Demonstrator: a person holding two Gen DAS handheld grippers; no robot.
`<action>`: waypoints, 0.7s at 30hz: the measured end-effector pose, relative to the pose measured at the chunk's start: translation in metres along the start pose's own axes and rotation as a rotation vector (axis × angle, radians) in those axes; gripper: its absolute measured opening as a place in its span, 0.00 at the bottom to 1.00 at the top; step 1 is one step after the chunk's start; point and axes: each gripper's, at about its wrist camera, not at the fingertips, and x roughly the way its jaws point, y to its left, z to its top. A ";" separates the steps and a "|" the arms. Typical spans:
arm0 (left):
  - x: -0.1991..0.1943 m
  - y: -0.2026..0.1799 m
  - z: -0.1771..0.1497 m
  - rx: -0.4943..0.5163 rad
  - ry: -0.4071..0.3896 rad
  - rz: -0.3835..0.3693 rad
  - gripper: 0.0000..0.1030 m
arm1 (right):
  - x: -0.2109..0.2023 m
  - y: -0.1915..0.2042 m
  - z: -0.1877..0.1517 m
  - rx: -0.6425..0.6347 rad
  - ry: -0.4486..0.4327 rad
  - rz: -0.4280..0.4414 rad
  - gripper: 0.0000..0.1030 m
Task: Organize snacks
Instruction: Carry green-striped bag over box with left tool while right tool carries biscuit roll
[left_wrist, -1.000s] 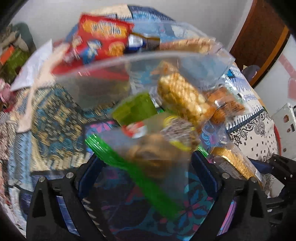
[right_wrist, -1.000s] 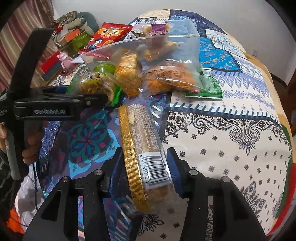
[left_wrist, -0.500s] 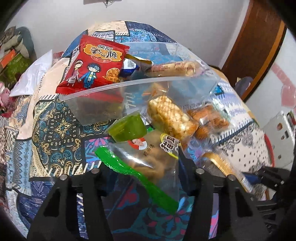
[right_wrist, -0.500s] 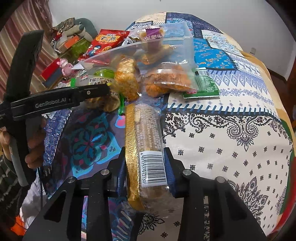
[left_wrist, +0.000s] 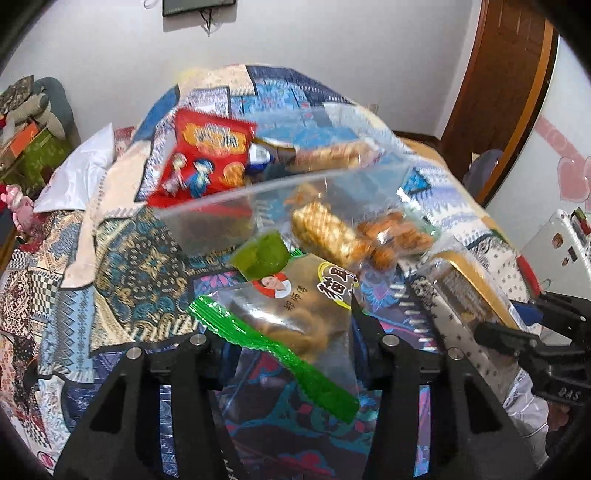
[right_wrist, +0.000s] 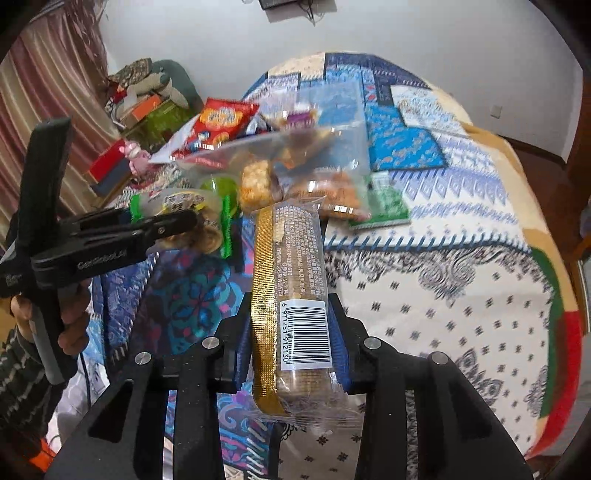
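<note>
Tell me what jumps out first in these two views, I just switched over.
The right gripper is clamped on a long biscuit pack with a gold edge and barcode, pointing at the clear bag of snacks on the patterned cloth. The left gripper pinches a green-edged snack packet lying at the bag's near end. A red packet lies behind the bag.

barcode 6971751912130 on cracker pack (right_wrist: 295, 295), GenRobot.AI on left tool (right_wrist: 173, 225)
</note>
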 end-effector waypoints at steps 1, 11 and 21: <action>-0.005 0.000 0.003 -0.005 -0.007 0.000 0.48 | -0.003 -0.001 0.003 0.001 -0.009 -0.002 0.32; -0.036 0.008 0.041 -0.030 -0.087 -0.028 0.48 | -0.026 0.001 0.048 -0.017 -0.112 -0.021 0.32; -0.020 0.022 0.086 -0.055 -0.113 -0.038 0.48 | -0.010 0.002 0.104 -0.056 -0.154 -0.039 0.32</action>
